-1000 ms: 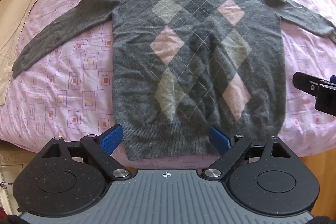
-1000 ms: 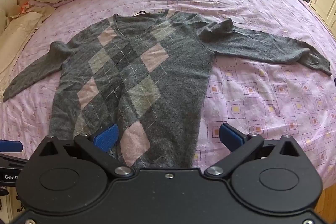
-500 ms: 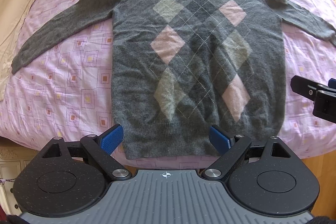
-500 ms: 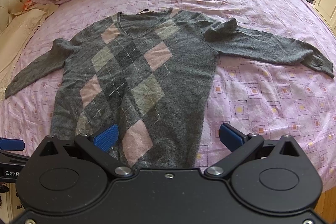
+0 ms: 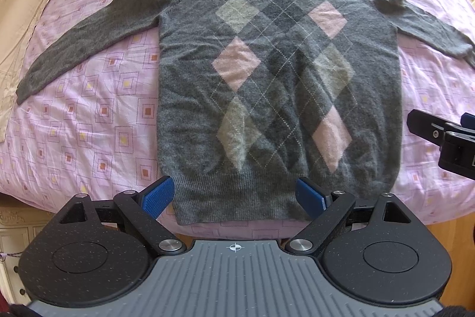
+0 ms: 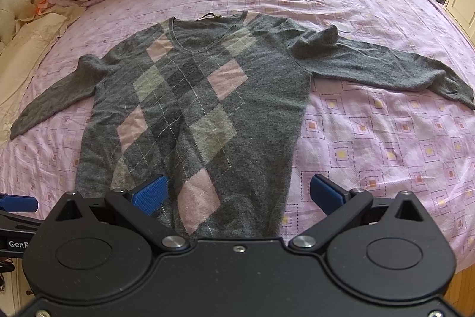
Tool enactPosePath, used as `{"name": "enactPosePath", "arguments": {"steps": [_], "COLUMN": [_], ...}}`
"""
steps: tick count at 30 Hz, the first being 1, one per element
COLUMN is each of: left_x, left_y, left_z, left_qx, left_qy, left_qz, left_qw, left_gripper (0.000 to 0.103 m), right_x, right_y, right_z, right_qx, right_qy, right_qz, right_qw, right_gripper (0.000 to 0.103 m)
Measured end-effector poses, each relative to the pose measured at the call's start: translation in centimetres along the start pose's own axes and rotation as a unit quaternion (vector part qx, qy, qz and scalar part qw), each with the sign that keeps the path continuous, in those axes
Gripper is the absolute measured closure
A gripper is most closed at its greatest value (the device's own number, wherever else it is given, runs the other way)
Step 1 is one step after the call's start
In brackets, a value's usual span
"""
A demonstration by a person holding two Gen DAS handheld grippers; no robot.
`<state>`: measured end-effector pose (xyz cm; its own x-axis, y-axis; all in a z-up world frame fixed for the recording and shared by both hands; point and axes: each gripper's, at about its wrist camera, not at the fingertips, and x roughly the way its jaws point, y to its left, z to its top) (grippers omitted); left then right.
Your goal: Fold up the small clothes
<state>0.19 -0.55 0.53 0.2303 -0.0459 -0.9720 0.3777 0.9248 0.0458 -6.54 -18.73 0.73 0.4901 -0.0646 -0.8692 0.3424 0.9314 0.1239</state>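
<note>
Grey argyle sweater (image 5: 279, 85) spread flat on the bed (image 5: 89, 115), not yet folded.

Lay face up on the pink sheet, neckline at the far side, ribbed hem (image 5: 237, 198) at the near edge of the bed, long axis pointing straight away from both tongs. Sleeves stretched out to each side: left sleeve (image 5: 89, 31) and right sleeve (image 6: 386, 70). Left tongs (image 5: 234, 198) spread wide, empty, hanging just above the hem, closer to its left part. Right tongs (image 6: 237, 195) spread wide too, empty, above the right side seam near the hem. Probably each sleeve best taken by the tongs of its own side; both sleeves well apart from the tongs, so a reach forward and outward needed first.
</note>
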Motion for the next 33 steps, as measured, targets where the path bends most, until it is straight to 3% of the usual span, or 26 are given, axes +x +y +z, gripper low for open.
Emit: {"name": "enactPosePath", "arguments": {"steps": [6, 22, 28, 33], "left_x": [-0.7, -0.8, -1.8, -2.9], "left_y": [0.6, 3.0, 4.5, 5.9], "left_z": [0.3, 3.3, 6.0, 8.5], "left_qx": [-0.007, -0.004, 0.016, 0.034], "left_qy": [-0.023, -0.015, -0.057, -0.102], "left_qz": [-0.001, -0.012, -0.005, -0.004], "left_qw": [0.9997, 0.9998, 0.9982, 0.9942], "left_gripper": [0.014, 0.014, 0.014, 0.014], "right_x": [0.0, 0.5, -0.2, -1.2], "right_y": [0.4, 2.2, 2.4, 2.2], "right_z": [0.4, 2.3, 4.2, 5.7], "right_qx": [-0.001, -0.002, 0.019, 0.039], "right_qy": [0.002, 0.000, -0.031, -0.077], "right_qz": [0.007, -0.017, -0.046, -0.097], "right_qw": [1.000, 1.000, 0.998, 0.992], "right_gripper": [0.001, 0.001, 0.001, 0.001]}}
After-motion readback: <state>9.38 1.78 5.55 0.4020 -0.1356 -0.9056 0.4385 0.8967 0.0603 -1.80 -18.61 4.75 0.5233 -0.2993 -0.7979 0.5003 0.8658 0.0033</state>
